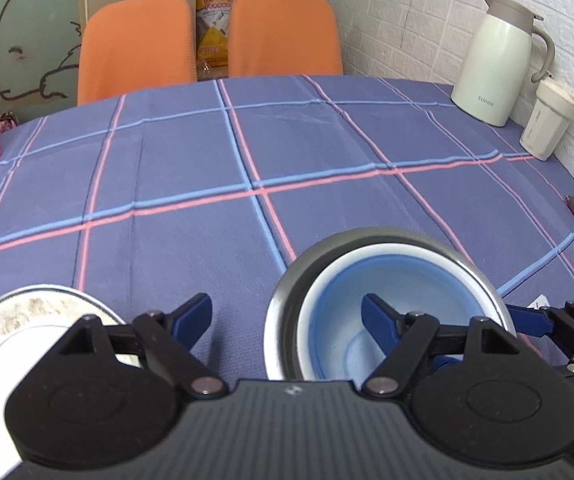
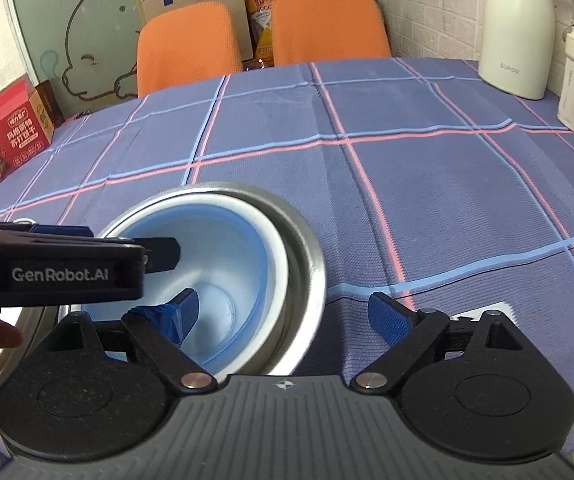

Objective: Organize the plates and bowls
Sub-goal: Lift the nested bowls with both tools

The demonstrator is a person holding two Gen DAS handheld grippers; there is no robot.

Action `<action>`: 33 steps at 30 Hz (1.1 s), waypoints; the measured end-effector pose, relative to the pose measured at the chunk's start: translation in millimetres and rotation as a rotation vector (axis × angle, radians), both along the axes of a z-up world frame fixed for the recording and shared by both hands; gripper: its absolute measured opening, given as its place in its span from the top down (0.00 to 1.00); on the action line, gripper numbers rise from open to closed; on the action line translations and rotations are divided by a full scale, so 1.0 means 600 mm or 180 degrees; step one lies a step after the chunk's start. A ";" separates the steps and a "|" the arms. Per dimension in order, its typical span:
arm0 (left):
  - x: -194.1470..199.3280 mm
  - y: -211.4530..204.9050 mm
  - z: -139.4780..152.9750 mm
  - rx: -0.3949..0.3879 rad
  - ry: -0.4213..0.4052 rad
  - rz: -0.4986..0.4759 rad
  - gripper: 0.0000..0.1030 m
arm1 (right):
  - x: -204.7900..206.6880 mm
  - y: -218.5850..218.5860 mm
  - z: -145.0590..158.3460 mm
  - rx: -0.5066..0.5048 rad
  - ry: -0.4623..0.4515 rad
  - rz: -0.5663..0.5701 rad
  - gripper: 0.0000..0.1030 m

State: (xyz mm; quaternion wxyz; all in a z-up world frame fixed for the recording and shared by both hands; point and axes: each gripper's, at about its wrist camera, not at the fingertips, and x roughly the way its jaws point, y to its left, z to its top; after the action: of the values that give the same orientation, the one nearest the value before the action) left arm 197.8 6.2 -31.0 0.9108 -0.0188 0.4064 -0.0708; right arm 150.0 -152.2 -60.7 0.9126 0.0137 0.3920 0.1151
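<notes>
Behind nested bowls (image 1: 387, 300): thermos (image 1: 495, 60), perhaps cup (image 1: 547, 124).

Blue bowl (image 1: 371, 300) nested in steel bowl (image 1: 283, 308)

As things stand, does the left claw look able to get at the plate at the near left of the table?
Probably yes. The left claw is open, and the plate lies just beside its left finger, nothing on top of it. The stacked bowls sit to the other side, out of the way.

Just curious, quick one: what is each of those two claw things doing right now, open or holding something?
Left gripper: open, holding nothing, fingers straddling the bowl's left rim.
Right gripper: open, holding nothing, fingers straddling the same bowl's right rim.
</notes>
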 end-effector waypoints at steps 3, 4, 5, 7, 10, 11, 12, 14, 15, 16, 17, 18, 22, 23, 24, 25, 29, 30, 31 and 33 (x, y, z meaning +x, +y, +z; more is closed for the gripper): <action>0.005 0.000 -0.006 0.0023 0.0023 0.0010 0.25 | 0.001 0.008 0.000 -0.0095 -0.0025 0.0009 0.23; 0.008 0.000 -0.008 0.0021 0.0041 0.0016 0.25 | 0.002 0.010 -0.001 -0.0113 -0.0033 0.0012 0.23; 0.010 0.000 -0.011 0.0020 0.0059 0.0016 0.25 | 0.002 0.011 -0.001 -0.0136 -0.0039 0.0015 0.22; 0.012 0.000 -0.017 0.0031 0.0083 0.0009 0.24 | 0.003 0.012 -0.002 -0.0128 -0.0052 0.0005 0.21; 0.012 -0.001 -0.019 0.0056 0.0085 -0.0024 0.23 | 0.001 0.012 -0.006 -0.0108 -0.0124 0.0008 0.20; 0.013 -0.001 -0.019 0.0055 0.0091 -0.0041 0.22 | -0.003 0.010 -0.008 -0.0087 -0.0186 0.0013 0.20; 0.013 -0.001 -0.019 0.0052 0.0095 -0.0056 0.21 | -0.008 0.008 -0.012 -0.0060 -0.0265 0.0006 0.20; 0.013 0.000 -0.020 0.0042 0.0109 -0.0104 0.20 | -0.016 0.006 -0.017 -0.0020 -0.0375 -0.0012 0.19; 0.014 -0.001 -0.020 0.0052 0.0122 -0.0134 0.20 | -0.015 0.007 -0.015 -0.0025 -0.0367 -0.0014 0.19; 0.014 -0.002 -0.021 0.0065 0.0136 -0.0156 0.21 | -0.012 0.008 -0.012 -0.0045 -0.0314 -0.0012 0.20; 0.014 -0.004 -0.021 0.0083 0.0145 -0.0181 0.20 | -0.009 0.010 -0.007 -0.0068 -0.0227 -0.0011 0.21; 0.013 -0.004 -0.020 0.0050 0.0142 -0.0212 0.20 | -0.008 0.011 -0.002 -0.0083 -0.0159 -0.0018 0.21; 0.008 0.000 -0.017 -0.0057 0.0104 -0.0316 0.21 | -0.024 0.011 0.002 -0.0049 -0.0213 0.0021 0.22; 0.008 0.002 -0.019 -0.0101 0.0116 -0.0335 0.21 | -0.024 0.011 -0.001 -0.0055 -0.0206 0.0017 0.23; 0.007 0.002 -0.020 -0.0142 0.0117 -0.0365 0.21 | -0.025 0.012 -0.005 -0.0051 -0.0203 0.0017 0.24; 0.005 0.000 -0.021 -0.0127 0.0099 -0.0387 0.21 | -0.027 0.013 -0.007 -0.0036 -0.0233 0.0033 0.23; -0.001 -0.008 -0.024 -0.0053 0.0043 -0.0398 0.22 | -0.032 0.018 -0.012 0.0001 -0.0356 0.0109 0.25; -0.001 -0.008 -0.023 -0.0057 0.0041 -0.0382 0.24 | -0.033 0.019 -0.012 0.0009 -0.0373 0.0106 0.26; -0.001 -0.008 -0.023 -0.0056 0.0032 -0.0361 0.27 | -0.033 0.020 -0.013 0.0016 -0.0385 0.0100 0.26; -0.001 -0.011 -0.023 -0.0040 0.0024 -0.0343 0.30 | -0.033 0.025 -0.011 0.0076 -0.0382 0.0111 0.27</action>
State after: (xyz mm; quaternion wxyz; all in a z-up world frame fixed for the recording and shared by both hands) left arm 197.0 -0.5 -44.8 0.9040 -0.0029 0.4097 -0.1222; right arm 130.2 -136.9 -67.4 0.9321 0.0109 0.3353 0.1363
